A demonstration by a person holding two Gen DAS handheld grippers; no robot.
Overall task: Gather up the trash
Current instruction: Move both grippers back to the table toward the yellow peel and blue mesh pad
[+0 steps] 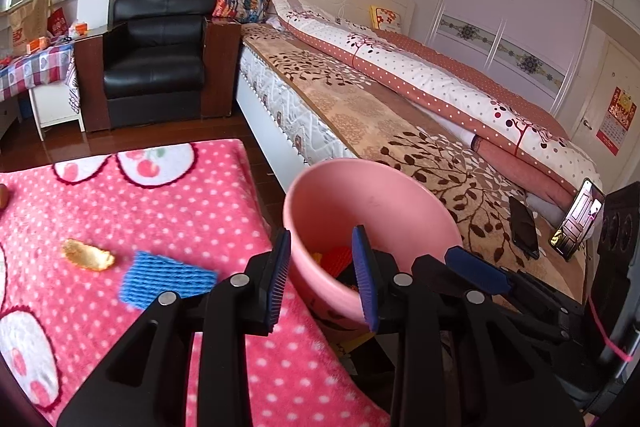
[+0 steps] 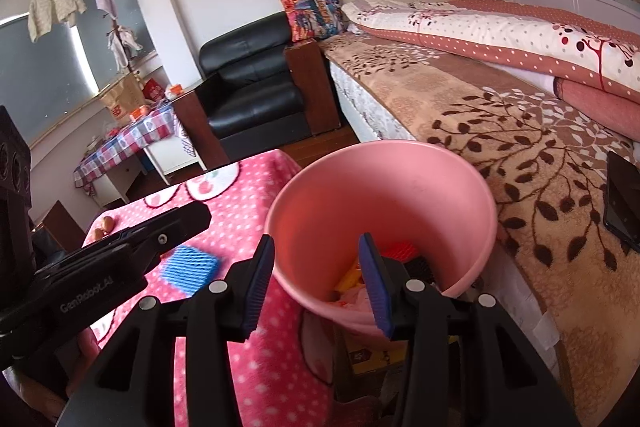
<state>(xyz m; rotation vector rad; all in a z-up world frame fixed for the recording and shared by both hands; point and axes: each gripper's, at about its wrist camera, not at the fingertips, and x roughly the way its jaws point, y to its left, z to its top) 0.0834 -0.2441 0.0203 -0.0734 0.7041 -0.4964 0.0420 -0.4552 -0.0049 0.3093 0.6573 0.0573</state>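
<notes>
1. Bedroom setting: pink polka-dot blanket (image 1: pixel 120 219) covers the work surface, bed (image 1: pixel 400 115) alongside, black armchair (image 1: pixel 156 55) at the back.
2. Pink bin (image 1: pixel 368 211) sits betw blanket edge and bed; already has red, yellow and pale bits at the bottom.
3. Left gripper (image 1: pixel 324 275) hangs over the bin's near rim, jaws apart, nothing betw the pads. Right gripper (image 2: pixel 316 279) likewise: jaws apart, empty, one finger outside the rim and one over the inside.
4. Trash still out on the blanket: blue foam net (image 1: pixel 168 279) just left of the left gripper, and a golden-yellow scrap (image 1: pixel 88 255) further left, prob peel or wrapper, can't say which. Small brown round things (image 2: pixel 105 225) at the far blanket edge; too small to ID.
5. Handling, my read: foam net is v. light, soft and springy. Pinch an edge or corner, it'll squash w/o harm, won't slip much on ribbed pads.
6. Yellow scrap looks thin, light, maybe brittle. Take it across the narrow middle, gentle squeeze; plush pile may make getting a finger under it tricky.
</notes>
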